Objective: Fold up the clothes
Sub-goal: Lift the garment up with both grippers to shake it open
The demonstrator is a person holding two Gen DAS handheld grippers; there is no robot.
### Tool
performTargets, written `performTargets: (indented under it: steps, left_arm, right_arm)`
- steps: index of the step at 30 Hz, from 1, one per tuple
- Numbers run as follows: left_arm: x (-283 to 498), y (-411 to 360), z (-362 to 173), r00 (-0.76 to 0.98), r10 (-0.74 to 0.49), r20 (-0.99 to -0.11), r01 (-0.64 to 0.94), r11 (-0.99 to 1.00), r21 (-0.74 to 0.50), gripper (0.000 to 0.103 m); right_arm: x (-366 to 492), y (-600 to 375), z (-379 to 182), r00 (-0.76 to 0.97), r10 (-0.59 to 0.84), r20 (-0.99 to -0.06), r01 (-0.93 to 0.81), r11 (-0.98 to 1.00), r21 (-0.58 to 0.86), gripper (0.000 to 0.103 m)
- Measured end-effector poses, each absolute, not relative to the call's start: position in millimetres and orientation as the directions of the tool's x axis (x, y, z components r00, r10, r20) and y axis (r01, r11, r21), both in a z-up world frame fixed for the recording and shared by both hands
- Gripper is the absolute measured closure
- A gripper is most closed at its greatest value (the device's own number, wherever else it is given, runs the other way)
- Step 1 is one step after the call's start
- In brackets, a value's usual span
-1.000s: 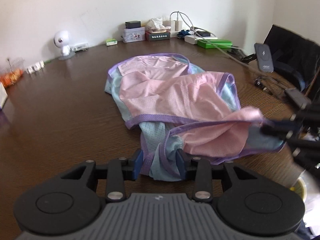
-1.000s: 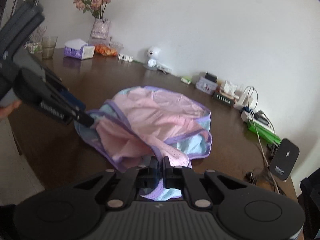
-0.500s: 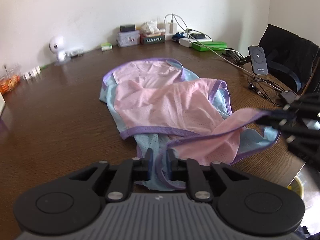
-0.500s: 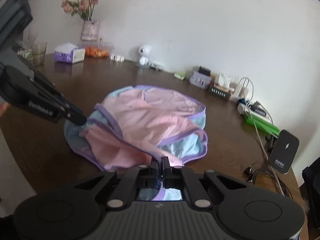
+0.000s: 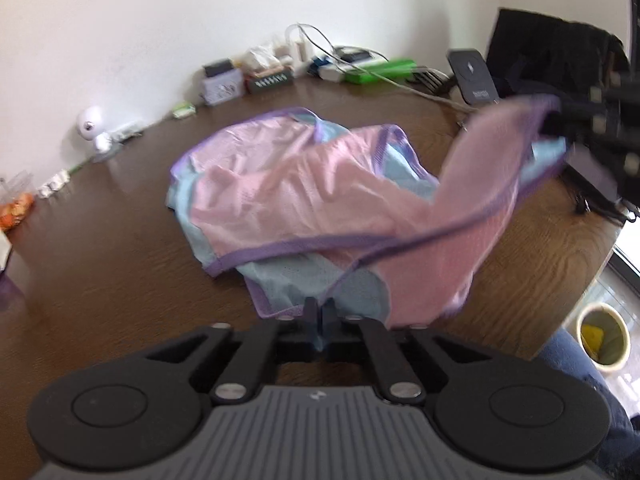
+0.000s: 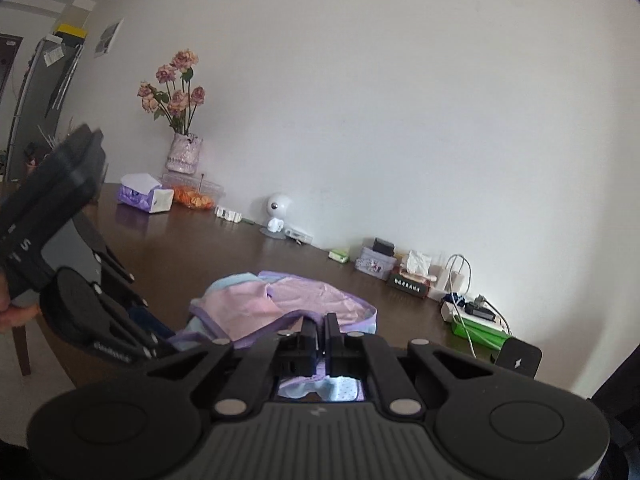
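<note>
Clenching the left tool (image 5: 319,309) on the near purple-trimmed hem of the pink and blue garment (image 5: 304,196), fabric pinched between the shut jaws. Pinching the right tool (image 6: 321,330) on another edge of that garment, jaws pressed together with cloth showing between and under them. Lifting that edge off the dark wooden worktop (image 5: 100,248), up and to the right of the left tool, blurred there. Leaving most of the garment lying flat ahead of both tools. Sitting well beyond it by the wall: a small white camera (image 6: 277,212) and a vase of flowers (image 6: 182,136).
</note>
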State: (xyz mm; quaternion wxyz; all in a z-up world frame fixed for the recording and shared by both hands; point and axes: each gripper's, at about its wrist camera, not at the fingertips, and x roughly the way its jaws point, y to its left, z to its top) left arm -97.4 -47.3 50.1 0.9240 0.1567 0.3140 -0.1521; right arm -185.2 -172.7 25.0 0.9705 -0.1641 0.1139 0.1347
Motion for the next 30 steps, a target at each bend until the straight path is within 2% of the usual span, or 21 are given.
performTargets:
  steps: [3, 4, 8, 13, 16, 18, 19, 20, 21, 22, 25, 28, 30]
  left_arm:
    - [-116.4, -42.8, 63.3, 0.859, -0.124, -0.497, 0.280, 0.926, 0.253, 0.101]
    - [-121.4, -42.0, 65.1, 0.871, -0.108, -0.479, 0.261, 0.928, 0.265, 0.101]
    - [-132.0, -37.1, 48.5, 0.845, -0.060, -0.531, 0.238, 0.932, 0.274, 0.101]
    - [-138.4, -36.8, 34.4, 0.833, -0.034, -0.552, 0.228, 0.930, 0.287, 0.101]
    - [-139.8, -40.4, 31.2, 0.829, -0.034, -0.559, 0.246, 0.919, 0.309, 0.094]
    - [-138.1, -42.9, 28.4, 0.821, -0.042, -0.569, 0.263, 0.913, 0.311, 0.077]
    - [-137.3, -44.2, 27.0, 0.818, -0.047, -0.574, 0.271, 0.911, 0.312, 0.077]
    - [-135.2, -45.2, 25.3, 0.811, -0.052, -0.583, 0.280, 0.909, 0.308, 0.081]
    - [-132.2, -46.0, 23.6, 0.801, -0.059, -0.596, 0.290, 0.909, 0.299, 0.097]
    - [-129.3, -46.0, 23.8, 0.796, -0.071, -0.601, 0.297, 0.911, 0.286, 0.101]
    - [-114.8, -39.3, 39.1, 0.800, -0.136, -0.585, 0.318, 0.922, 0.220, 0.101]
    - [-68.0, -15.3, 87.3, 0.821, -0.223, -0.526, 0.329, 0.937, 0.117, 0.101]
    - [-16.2, 4.7, 126.8, 0.848, -0.238, -0.473, 0.312, 0.946, 0.083, 0.101]
  right_arm:
    - [-181.7, -174.9, 11.5, 0.927, 0.190, -0.324, -0.289, 0.911, -0.293, 0.100]
    - [-181.7, -175.2, 7.3, 0.922, 0.182, -0.343, -0.288, 0.912, -0.292, 0.100]
    - [-183.6, -168.0, -16.3, 0.898, 0.147, -0.416, -0.301, 0.894, -0.333, 0.099]
    - [-190.5, -151.8, -39.4, 0.885, 0.069, -0.460, -0.288, 0.858, -0.425, 0.095]
    - [-192.4, -148.9, -39.1, 0.888, 0.045, -0.458, -0.267, 0.861, -0.433, 0.095]
    - [-192.9, -149.6, -38.0, 0.887, 0.027, -0.460, -0.253, 0.862, -0.439, 0.095]
    - [-193.0, -150.3, -37.7, 0.885, 0.023, -0.464, -0.250, 0.865, -0.435, 0.095]
    - [-192.2, -151.9, -37.0, 0.884, 0.022, -0.467, -0.248, 0.869, -0.429, 0.099]
    - [-191.0, -154.1, -35.5, 0.885, 0.024, -0.464, -0.243, 0.875, -0.419, 0.100]
    - [-191.2, -155.0, -33.2, 0.890, 0.027, -0.456, -0.235, 0.883, -0.407, 0.100]
    - [-186.9, -157.8, -19.0, 0.897, 0.054, -0.438, -0.233, 0.901, -0.366, 0.100]
    - [-161.5, -161.6, 10.9, 0.911, 0.086, -0.404, -0.242, 0.903, -0.355, 0.100]
    - [-125.4, -166.8, 41.2, 0.924, 0.107, -0.367, -0.248, 0.899, -0.362, 0.100]
